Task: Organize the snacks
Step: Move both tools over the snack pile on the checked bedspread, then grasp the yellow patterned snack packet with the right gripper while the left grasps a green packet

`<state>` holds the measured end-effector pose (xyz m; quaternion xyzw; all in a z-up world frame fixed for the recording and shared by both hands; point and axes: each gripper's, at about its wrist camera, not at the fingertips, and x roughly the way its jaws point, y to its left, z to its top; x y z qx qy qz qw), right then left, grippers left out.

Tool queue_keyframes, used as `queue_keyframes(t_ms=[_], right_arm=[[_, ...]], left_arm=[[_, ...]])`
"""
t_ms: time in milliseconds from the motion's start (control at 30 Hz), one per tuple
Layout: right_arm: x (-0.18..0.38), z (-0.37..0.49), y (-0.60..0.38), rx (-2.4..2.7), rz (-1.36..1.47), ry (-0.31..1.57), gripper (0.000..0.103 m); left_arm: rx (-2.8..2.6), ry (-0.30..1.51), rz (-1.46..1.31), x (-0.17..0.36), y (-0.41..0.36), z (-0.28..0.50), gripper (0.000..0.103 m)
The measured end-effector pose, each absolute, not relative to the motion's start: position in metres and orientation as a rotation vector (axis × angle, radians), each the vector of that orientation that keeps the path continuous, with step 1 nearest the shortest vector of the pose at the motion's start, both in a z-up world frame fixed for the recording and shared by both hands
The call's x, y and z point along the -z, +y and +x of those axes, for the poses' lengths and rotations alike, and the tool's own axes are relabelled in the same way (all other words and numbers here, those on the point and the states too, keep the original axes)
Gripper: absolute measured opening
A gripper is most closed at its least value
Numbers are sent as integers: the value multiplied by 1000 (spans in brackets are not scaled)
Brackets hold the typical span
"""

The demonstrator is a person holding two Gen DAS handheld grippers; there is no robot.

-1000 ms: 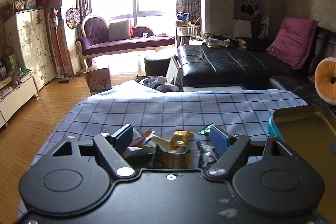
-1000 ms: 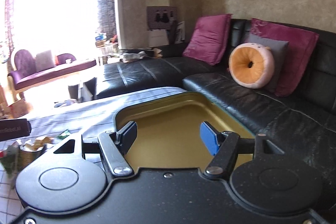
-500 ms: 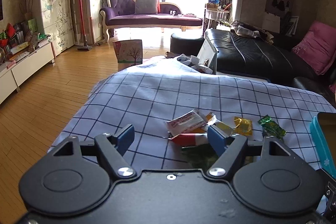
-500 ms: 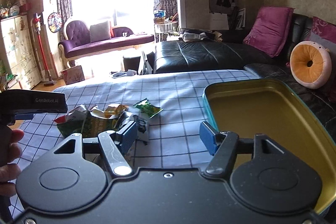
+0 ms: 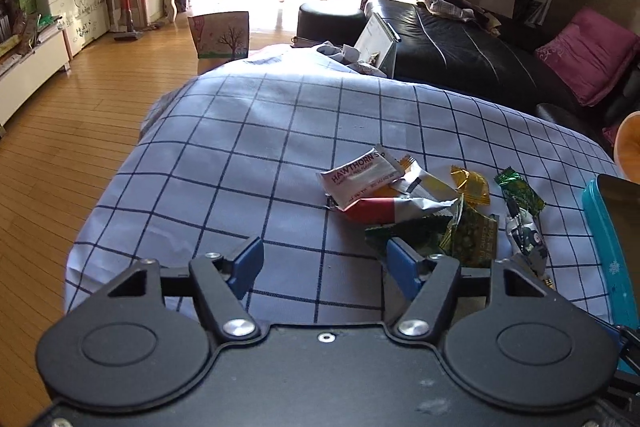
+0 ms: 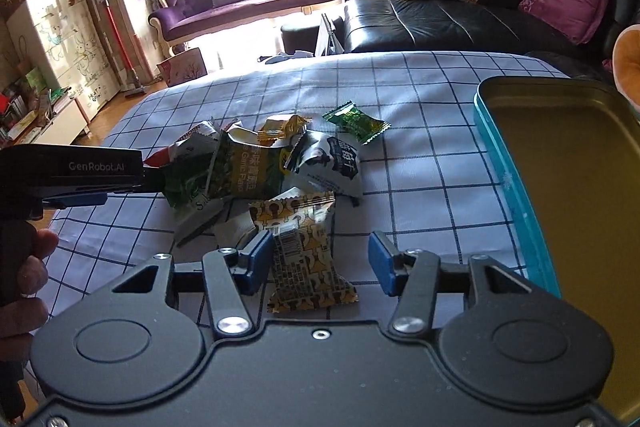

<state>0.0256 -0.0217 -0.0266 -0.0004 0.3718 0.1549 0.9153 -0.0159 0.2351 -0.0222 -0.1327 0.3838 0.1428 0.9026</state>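
Both grippers, left [image 5: 322, 265] and right [image 6: 320, 261], have swung from the empty tin [image 6: 560, 163] to the snack pile [image 6: 264, 163], jaws apart and holding nothing, so picking can begin.

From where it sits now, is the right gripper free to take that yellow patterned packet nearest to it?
Probably yes. The right gripper is open, and the yellow patterned packet lies flat on the checked cloth, already partly between its fingers. Nothing covers it; the snack pile lies beyond.
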Motion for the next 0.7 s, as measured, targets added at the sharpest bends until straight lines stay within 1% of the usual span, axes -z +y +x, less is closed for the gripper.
queue_keyframes(t_ms=[100, 200, 367, 700], right_arm=[[24, 26, -16, -335, -45, 757, 58], [25, 24, -17, -358, -29, 746, 58], [42, 20, -21, -364, -25, 785, 58], [36, 15, -16, -367, -47, 719, 57]], left_arm=[[-267, 783, -267, 20, 232, -18, 69], [-275, 778, -245, 20, 229, -18, 69], [-274, 784, -254, 22, 228, -14, 69], [-260, 770, -246, 25, 206, 1, 70]])
